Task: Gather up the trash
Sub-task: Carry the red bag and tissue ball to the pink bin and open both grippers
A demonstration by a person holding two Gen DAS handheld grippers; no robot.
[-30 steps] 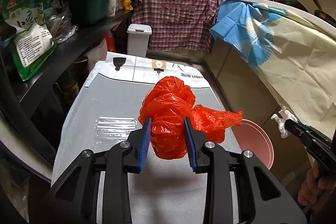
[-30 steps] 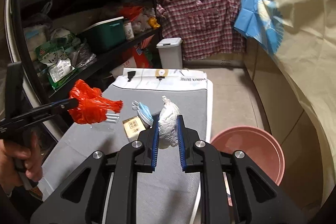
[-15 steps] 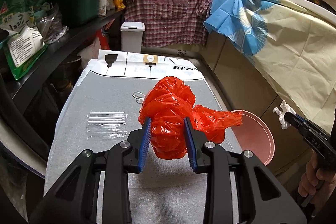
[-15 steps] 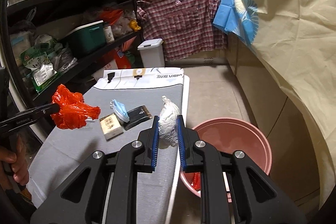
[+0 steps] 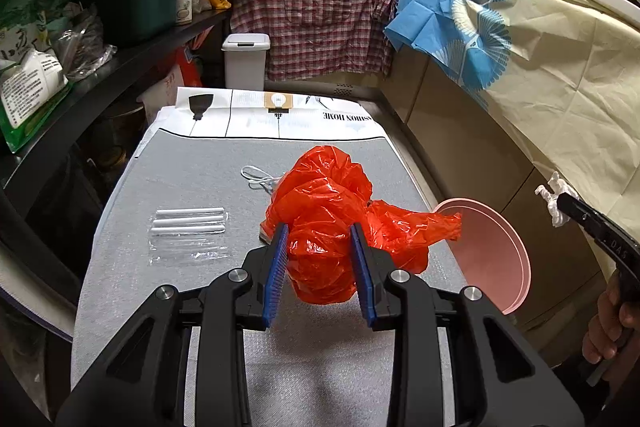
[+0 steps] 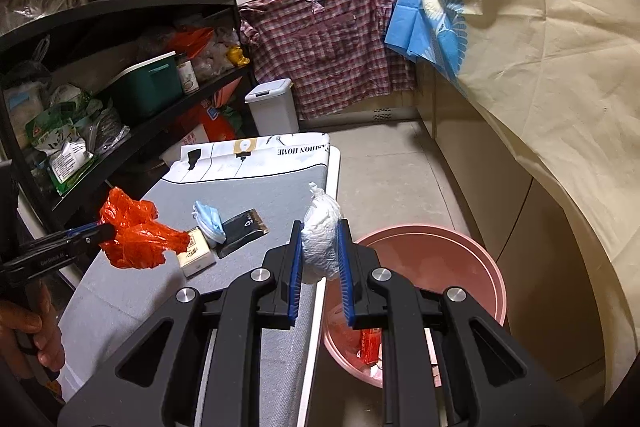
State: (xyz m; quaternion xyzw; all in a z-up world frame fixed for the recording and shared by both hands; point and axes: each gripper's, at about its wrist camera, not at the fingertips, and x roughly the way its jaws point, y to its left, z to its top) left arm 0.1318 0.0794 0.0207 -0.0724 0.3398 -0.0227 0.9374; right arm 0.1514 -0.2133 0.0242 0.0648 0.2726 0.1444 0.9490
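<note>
Left claw (image 5: 320,267) clamped on a crumpled red plastic bag (image 5: 332,227), pads pressed into its middle; bag carried above the grey worktop (image 5: 180,179), one loose tail trailing toward the basin side. Right claw (image 6: 319,267) closed narrow on a small white knotted bag (image 6: 322,243), held over the worktop's edge, just short of the pink basin (image 6: 440,247).

Handling, my read: both bags are light, soft and crushable, nothing fragile. The film is slick, so I grip the bunched bulk, not a loose flap, which could slide out. The white bag's knot sits above the pads; the body is the safer hold, as now.

Trash remaining on the worktop: blue face mask (image 6: 208,219), black sachet (image 6: 244,231) touching it, small cream box (image 6: 196,255) just beside, and a clear packet of white sticks (image 5: 188,231) toward the left. All look light; the flat ones will need an edge pinch.

Containers: the pink basin stands on the floor beside the worktop and holds a red-printed wrapper (image 6: 370,341) at the bottom, little else that I can make out. A white lidded bin (image 6: 272,107) stands beyond the far end, lid down, contents hidden.
</note>
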